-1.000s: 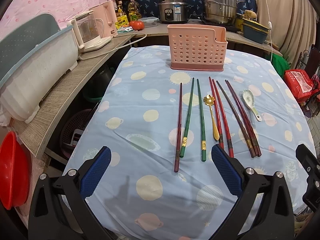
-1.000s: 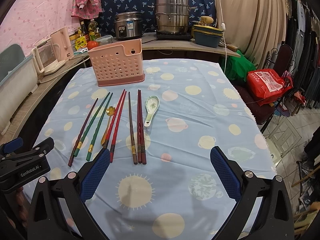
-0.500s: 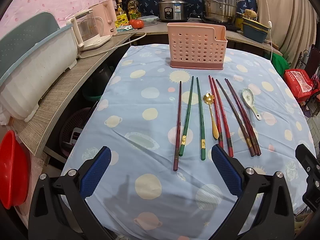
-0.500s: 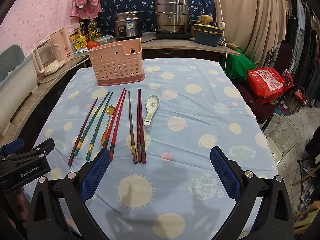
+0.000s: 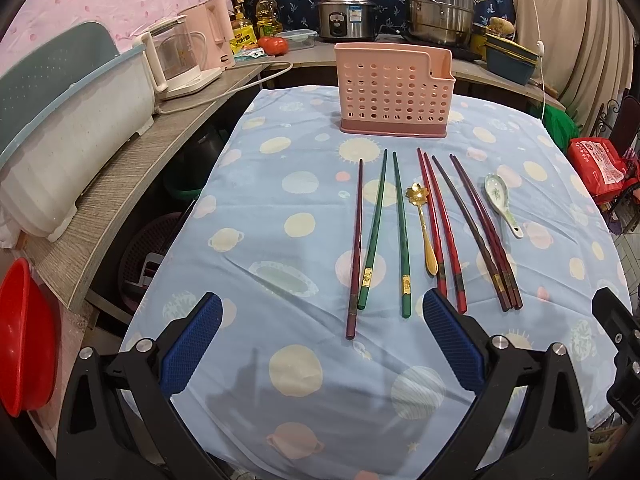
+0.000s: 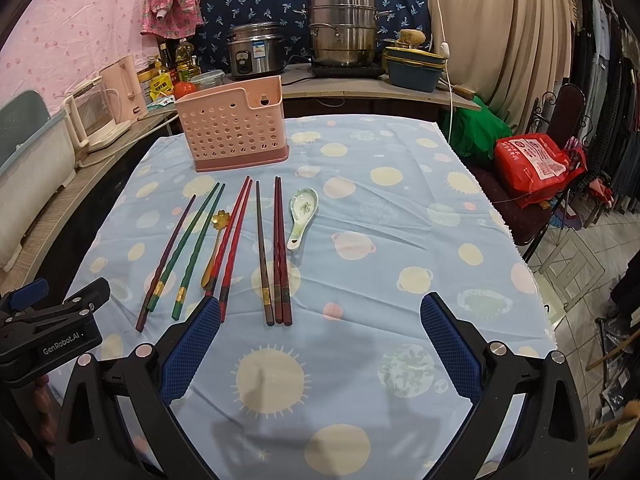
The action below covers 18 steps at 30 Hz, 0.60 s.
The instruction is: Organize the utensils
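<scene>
Kitchen table (image 5: pixel 280 216), blue planet-print cloth. Since a second ago almost nothing differs: left view nudged slightly nearer. Chopsticks (image 5: pixel 402 236), gold spoon (image 5: pixel 422 224) and ceramic spoon (image 6: pixel 302 214) lie mid-table, untouched; pink caddy (image 5: pixel 394 90) at far edge. Left gripper (image 5: pixel 320 344) and right gripper (image 6: pixel 318 346) gape wide, empty. Judgement: sorting not begun.

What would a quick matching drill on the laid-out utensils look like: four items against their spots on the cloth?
Items:
1. pink caddy
2. gold spoon
3. ceramic spoon
4. green chopsticks

Spots:
A. between the green and red pairs
B. right end of the row
C. upright behind the row
D. just right of the lone dark chopstick

Pairs: 1-C, 2-A, 3-B, 4-D
</scene>
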Available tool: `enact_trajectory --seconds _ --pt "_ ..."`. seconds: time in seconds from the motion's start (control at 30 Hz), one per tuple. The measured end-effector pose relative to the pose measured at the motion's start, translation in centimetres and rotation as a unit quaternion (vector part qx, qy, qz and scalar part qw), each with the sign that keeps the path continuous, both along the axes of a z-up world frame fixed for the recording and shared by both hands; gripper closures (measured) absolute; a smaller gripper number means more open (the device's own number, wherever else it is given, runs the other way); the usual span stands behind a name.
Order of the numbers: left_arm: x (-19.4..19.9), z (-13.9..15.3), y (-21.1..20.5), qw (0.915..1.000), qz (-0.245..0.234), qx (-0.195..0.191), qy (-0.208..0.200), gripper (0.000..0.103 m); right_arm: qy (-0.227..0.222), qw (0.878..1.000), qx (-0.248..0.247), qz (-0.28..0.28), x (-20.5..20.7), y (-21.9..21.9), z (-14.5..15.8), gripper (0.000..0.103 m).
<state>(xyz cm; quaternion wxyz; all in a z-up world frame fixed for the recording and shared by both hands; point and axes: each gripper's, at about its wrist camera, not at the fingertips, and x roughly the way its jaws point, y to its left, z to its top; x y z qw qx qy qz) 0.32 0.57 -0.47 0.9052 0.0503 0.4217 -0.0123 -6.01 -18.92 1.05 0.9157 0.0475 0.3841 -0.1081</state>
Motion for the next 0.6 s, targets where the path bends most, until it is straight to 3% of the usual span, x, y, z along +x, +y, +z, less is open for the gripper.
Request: enact_trajectory --seconds 0.6 --pt "0.71 -0.58 0.08 0.9999 0.000 -0.002 0.014 0.007 0.007 1.000 0.007 -0.004 0.18 -0.12 -0.76 0.007"
